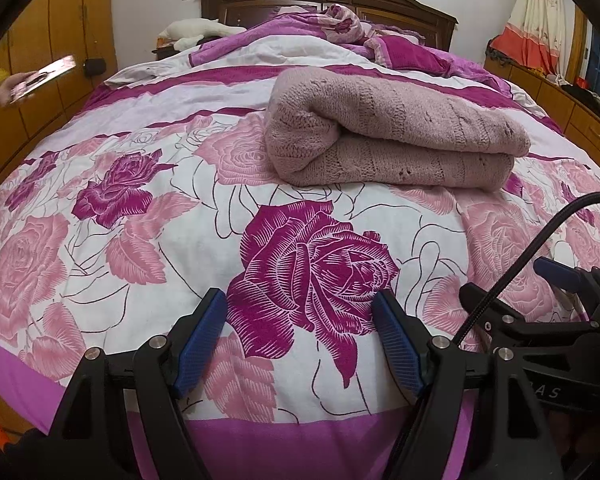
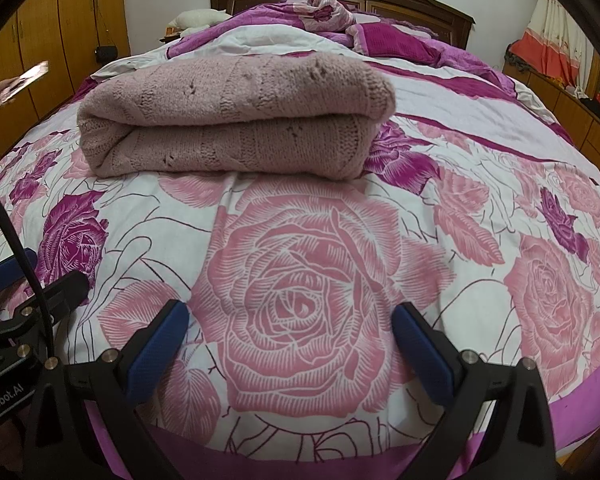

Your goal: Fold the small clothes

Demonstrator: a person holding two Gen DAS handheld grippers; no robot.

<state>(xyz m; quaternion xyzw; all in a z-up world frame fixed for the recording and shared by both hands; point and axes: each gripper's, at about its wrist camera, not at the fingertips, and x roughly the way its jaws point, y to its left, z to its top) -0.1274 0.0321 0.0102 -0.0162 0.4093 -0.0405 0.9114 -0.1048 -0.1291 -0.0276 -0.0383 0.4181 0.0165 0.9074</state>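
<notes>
One pink knitted sweater (image 1: 392,128) lies folded in thick layers on the rose-print bed (image 1: 100,208); both the left gripper (image 1: 300,344) and right gripper (image 2: 290,344) have jaws wide apart, holding nothing.

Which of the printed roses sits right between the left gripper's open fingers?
The dark magenta rose, the only deep-coloured bloom there; neighbouring roses are pale pink.

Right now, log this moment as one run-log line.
left gripper: open, empty | right gripper: open, empty | pink sweater: folded on bedspread, untouched
</notes>
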